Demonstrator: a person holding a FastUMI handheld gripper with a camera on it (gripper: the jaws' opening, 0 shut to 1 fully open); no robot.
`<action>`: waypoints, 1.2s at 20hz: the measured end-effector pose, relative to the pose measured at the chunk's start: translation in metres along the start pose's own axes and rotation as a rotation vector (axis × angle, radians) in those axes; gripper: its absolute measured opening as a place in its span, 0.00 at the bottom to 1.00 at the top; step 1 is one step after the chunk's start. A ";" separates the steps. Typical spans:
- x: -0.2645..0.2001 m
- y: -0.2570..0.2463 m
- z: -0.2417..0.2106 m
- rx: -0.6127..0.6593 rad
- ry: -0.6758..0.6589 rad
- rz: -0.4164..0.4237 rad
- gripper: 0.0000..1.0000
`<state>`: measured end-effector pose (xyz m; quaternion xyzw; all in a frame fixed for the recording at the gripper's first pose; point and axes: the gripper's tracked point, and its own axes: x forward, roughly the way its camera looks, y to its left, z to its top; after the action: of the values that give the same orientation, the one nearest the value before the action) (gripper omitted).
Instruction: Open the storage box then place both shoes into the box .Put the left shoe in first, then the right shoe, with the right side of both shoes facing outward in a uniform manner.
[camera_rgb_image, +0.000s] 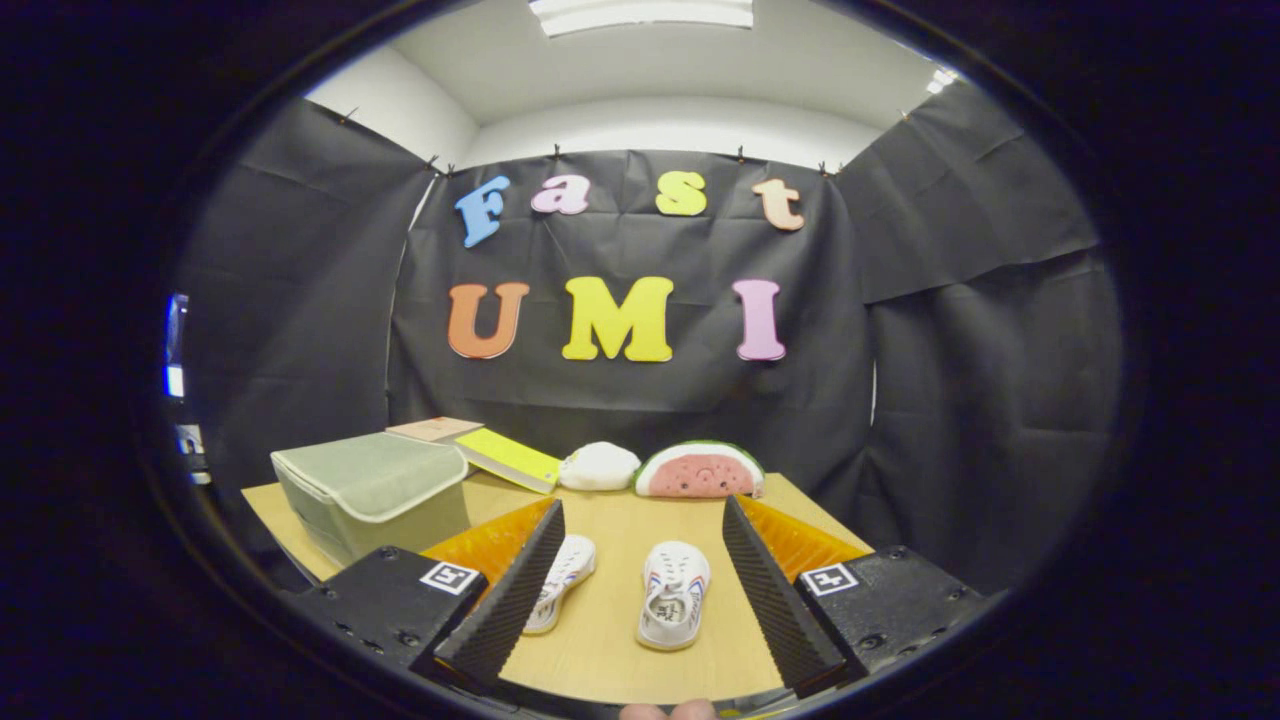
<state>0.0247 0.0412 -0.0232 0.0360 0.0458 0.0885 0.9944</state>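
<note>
two small white shoes sit side by side on a light wooden table (620, 640) in the lower centre of the frame, framed by the fingers of the hand-held gripper (640, 585), which stand wide apart and clamp nothing. the left-hand shoe (560, 580) lies partly tucked behind the left finger, its side striped with marks too small to read; the right-hand shoe (674, 592) rests in the open gap, toe away from the camera, with red and blue stripes and an unreadable insole print. a pale green storage box (372, 492), lid closed, stands at the table's left edge, left of centre in the frame, beyond the left finger and apart from the shoes. behind it lie a tan book (434, 429) and a yellow-green book (510, 458), any titles illegible. a white plush (598, 466) and a watermelon-slice plush (700, 472) line the table's far edge. square black-and-white tracking markers (450, 577) sit on the gripper's body. black cloth drapes the booth walls; above, white walls and a ceiling light panel (640, 12) fill the upper frame.
</note>
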 end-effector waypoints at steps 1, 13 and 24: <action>0.006 0.007 -0.004 0.011 0.012 0.027 1.00; 0.066 0.123 -0.027 0.113 0.167 0.473 1.00; 0.086 0.241 -0.059 0.548 0.416 0.858 1.00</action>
<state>0.0612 0.2973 -0.0701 0.2908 0.2437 0.4762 0.7933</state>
